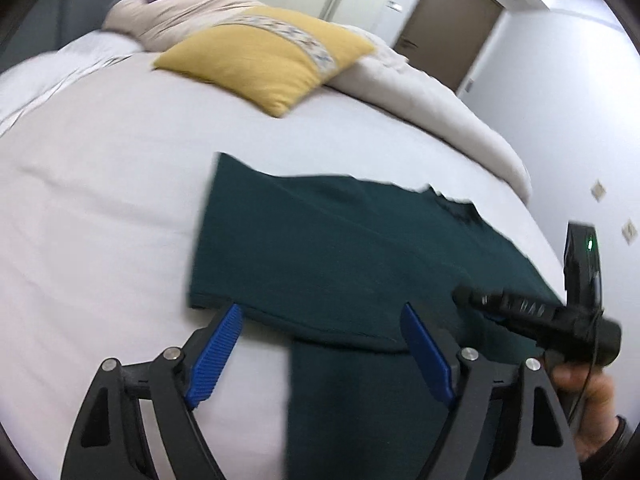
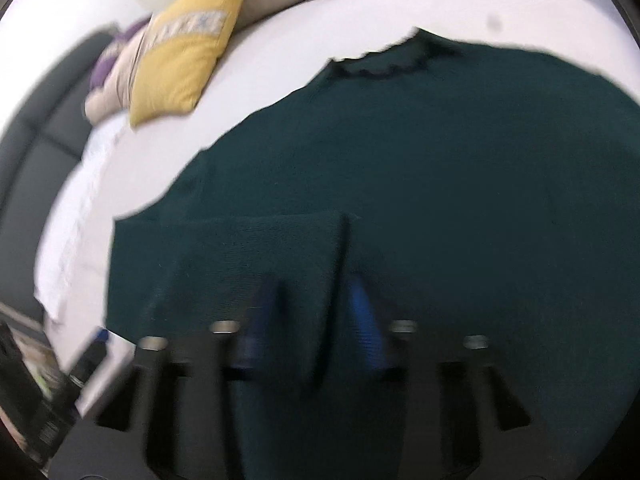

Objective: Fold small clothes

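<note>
A dark green knit garment (image 1: 320,248) lies spread on the white bed sheet (image 1: 100,200). My left gripper (image 1: 320,312) is open, its blue pads either side of the garment's near edge, holding nothing. In the right wrist view the garment (image 2: 440,160) fills most of the frame, its neck opening (image 2: 384,64) at the far side. My right gripper (image 2: 314,292) has its blue pads partly closed around a raised fold of the green fabric (image 2: 280,248); the view is blurred. The right gripper's black body (image 1: 560,312) and the hand holding it show at the left view's right edge.
A yellow cushion (image 1: 264,56) and a beige duvet (image 1: 420,92) lie at the far side of the bed. A dark headboard (image 2: 32,152) stands at the left. A brown door (image 1: 448,24) is in the far wall.
</note>
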Available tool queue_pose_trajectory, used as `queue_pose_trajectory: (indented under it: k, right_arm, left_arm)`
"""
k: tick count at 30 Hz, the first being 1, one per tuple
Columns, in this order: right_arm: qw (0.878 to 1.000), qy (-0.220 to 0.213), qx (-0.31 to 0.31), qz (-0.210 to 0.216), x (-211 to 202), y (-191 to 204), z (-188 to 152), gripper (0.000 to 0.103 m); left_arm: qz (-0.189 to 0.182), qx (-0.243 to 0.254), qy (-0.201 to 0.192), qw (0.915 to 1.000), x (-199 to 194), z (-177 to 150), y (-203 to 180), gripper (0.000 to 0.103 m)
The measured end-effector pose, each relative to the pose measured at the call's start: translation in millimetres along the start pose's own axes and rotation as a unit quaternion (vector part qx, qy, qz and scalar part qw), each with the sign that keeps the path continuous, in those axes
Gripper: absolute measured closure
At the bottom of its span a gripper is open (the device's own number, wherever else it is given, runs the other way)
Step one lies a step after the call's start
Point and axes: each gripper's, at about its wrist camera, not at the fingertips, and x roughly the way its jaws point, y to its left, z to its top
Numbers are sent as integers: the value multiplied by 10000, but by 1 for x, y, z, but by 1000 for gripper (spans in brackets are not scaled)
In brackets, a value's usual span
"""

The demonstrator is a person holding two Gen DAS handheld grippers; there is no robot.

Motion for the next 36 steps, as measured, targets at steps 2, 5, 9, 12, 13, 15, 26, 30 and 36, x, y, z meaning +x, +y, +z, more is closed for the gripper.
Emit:
queue_pose_trajectory:
  k: [2,5,9,12,13,15,26,30,36]
  right_arm:
    - [9998,-36,-131,-108,-2,6,7,95]
    - [9995,-277,-176,-28,-22,4,17,98]
    - [9982,-574,9,-179,-55,-27,38,98]
    - [9968,-682,226,-361,-70,-60,46,98]
    - [9964,-690,299,-391,-71,-69,48,98]
    - [9956,-678,442,-462,-71,-88,52,98]
    - [9952,-690,338,-604,-43,-125,46,98]
    - [9950,-736,252,-628,-52,-133,39,98]
    - [9931,-920,88,-726,-72,-126,49,98]
  left_arm:
    - [-11,-162,-43,9999,-4,6,12,22]
    - [-17,-355,-115,9993,-7,17,26,22]
    - [-17,-466,-203,9987,-9,33,35,22]
    - [-6,-358,-198,9992,-1,44,31,24]
    - [12,-285,-162,9995,5,47,27,28]
    - [24,-183,-41,9998,18,53,20,34]
    - [616,716,615,9936,104,54,-22,70]
    - [682,773,490,9935,105,48,-22,70]
    - [674,675,389,9947,101,46,-20,70]
